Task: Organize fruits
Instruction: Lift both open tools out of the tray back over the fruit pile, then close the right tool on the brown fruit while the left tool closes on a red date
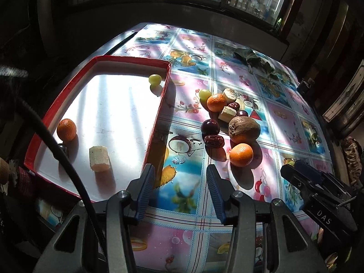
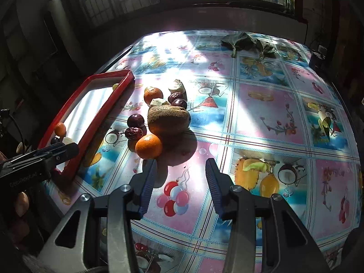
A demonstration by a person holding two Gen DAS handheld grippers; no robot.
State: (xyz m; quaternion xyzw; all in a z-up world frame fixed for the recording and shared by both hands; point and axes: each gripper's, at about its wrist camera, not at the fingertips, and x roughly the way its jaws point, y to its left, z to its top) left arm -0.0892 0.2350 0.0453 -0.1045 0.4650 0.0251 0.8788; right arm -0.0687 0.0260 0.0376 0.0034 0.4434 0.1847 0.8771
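A: Both grippers' fingers near us, left gripper [image 1: 179, 191] and right gripper [image 2: 180, 186], part-open, holding nothing.
B: Nearest mandarin [image 2: 149, 146] sits on worktop [image 2: 261, 122], beside red tray [image 1: 159, 104].
A: Light, soft skin, likely rolls. We pinch across its middle, gently.

A red tray [image 1: 163, 91] at the table's left edge held a mandarin [image 1: 66, 129], a pale banana chunk [image 1: 99, 159] and a green grape [image 1: 155, 79]. Just beside its right rim, a kiwi [image 1: 244, 129], two mandarins [image 1: 241, 155], dates [image 1: 213, 141] and plums [image 1: 210, 126] lay clustered on the table.
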